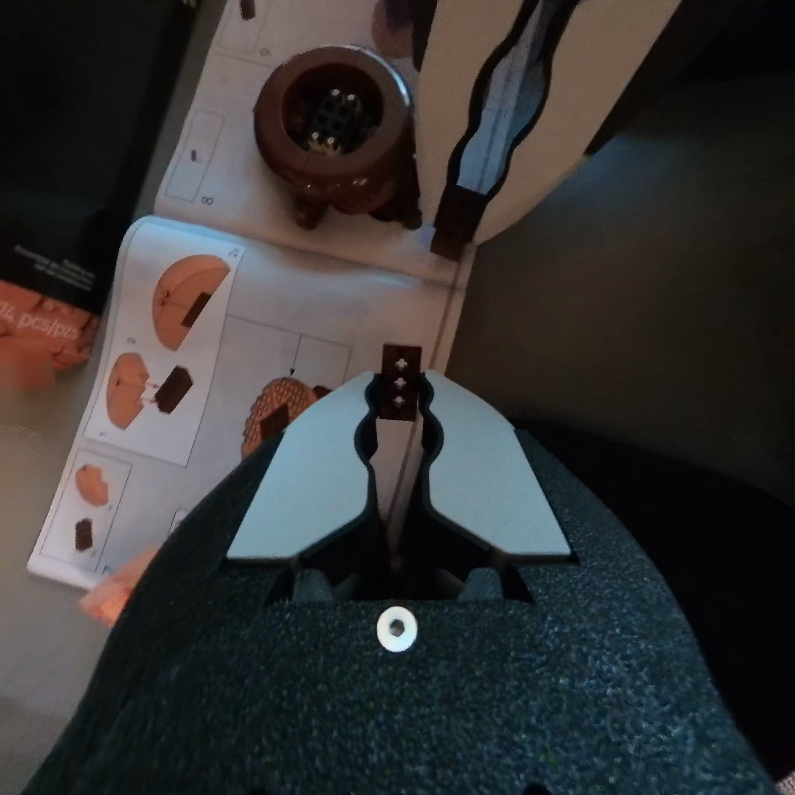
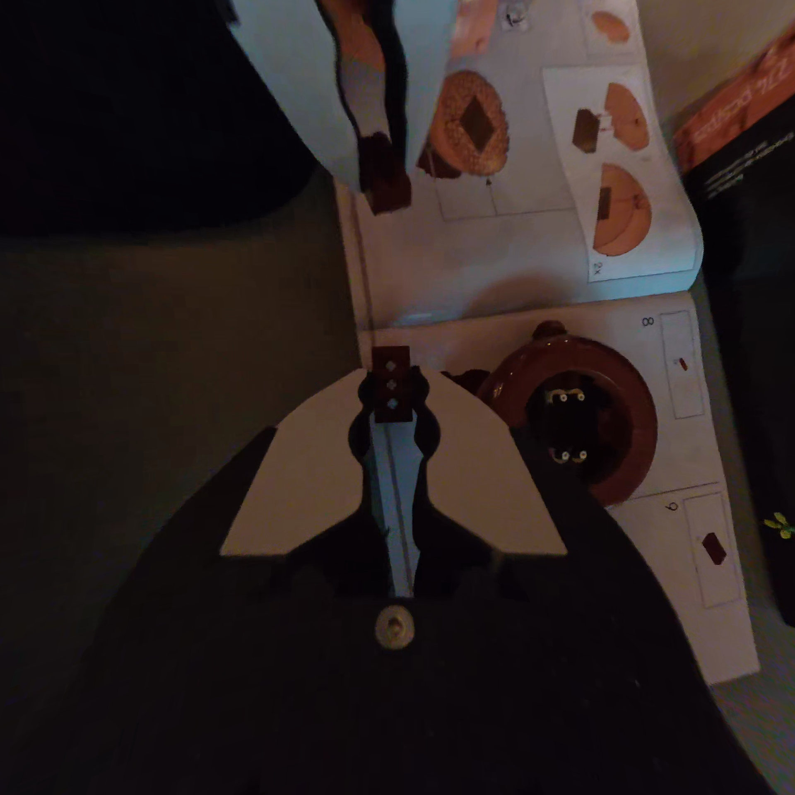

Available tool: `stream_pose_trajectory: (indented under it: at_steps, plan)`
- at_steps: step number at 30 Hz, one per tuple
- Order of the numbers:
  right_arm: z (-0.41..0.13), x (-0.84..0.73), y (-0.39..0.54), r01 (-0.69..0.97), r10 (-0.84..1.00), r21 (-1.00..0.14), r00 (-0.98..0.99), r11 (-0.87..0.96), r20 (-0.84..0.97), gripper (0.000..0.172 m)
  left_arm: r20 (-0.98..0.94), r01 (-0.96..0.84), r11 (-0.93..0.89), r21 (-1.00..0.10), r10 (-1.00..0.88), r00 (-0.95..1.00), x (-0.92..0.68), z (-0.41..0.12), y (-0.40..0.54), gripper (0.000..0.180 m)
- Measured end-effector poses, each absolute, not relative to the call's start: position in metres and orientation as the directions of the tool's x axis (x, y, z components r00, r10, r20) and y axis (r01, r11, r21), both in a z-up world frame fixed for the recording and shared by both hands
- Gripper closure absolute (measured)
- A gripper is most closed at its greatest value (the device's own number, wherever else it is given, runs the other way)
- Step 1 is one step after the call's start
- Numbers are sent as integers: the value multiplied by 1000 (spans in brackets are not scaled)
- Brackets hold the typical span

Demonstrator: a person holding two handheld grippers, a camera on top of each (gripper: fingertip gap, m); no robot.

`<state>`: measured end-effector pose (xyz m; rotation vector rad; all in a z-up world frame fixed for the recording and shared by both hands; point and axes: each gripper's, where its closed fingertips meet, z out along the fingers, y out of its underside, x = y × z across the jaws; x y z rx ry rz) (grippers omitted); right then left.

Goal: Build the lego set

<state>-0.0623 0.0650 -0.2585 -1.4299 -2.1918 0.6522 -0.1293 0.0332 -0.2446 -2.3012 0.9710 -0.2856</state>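
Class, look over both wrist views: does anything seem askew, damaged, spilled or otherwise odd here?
The open instruction booklet has one page curling up rather than lying flat, and the round brown brick model stands on its pages. Each gripper grips a dark brown brick squarely. Nothing spilled or broken.

Round brown pot model point(image 1: 331, 142): glossy moulded plastic, smooth rim. Small brown bricks point(image 1: 400, 383) point(image 2: 390, 383): plastic, matt. Open booklet point(image 1: 301, 284): smooth paper (slight sheen). Gripper body point(image 1: 430, 688): rough, grainy black plastic; fingers point(image 1: 327, 464): smooth, matt, pale.
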Motion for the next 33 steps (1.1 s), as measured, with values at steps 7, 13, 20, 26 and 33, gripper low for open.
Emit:
stream_pose_trajectory:
  at_steps: [7,13,20,26,33]
  plan:
    - [-254,-55,75,691,907,-621,-412,371,84,157,-58,-640,-515,-570,-752,657,-119,-259,45,164]
    - [-257,-57,73,687,906,-622,-413,375,90,146,-89,-652,-537,-536,-732,676,-124,-262,44,159]
    - [-234,-58,79,622,954,-753,-298,217,29,134,-55,-450,-584,-675,-569,821,-143,-227,46,107]
    - [-213,-52,99,505,986,-862,-159,36,-52,135,41,-66,-660,-748,-145,989,-243,-194,28,112]
    - [-219,-47,106,508,991,-860,-128,36,-34,137,3,-54,-824,-565,-67,998,-272,-232,24,131]
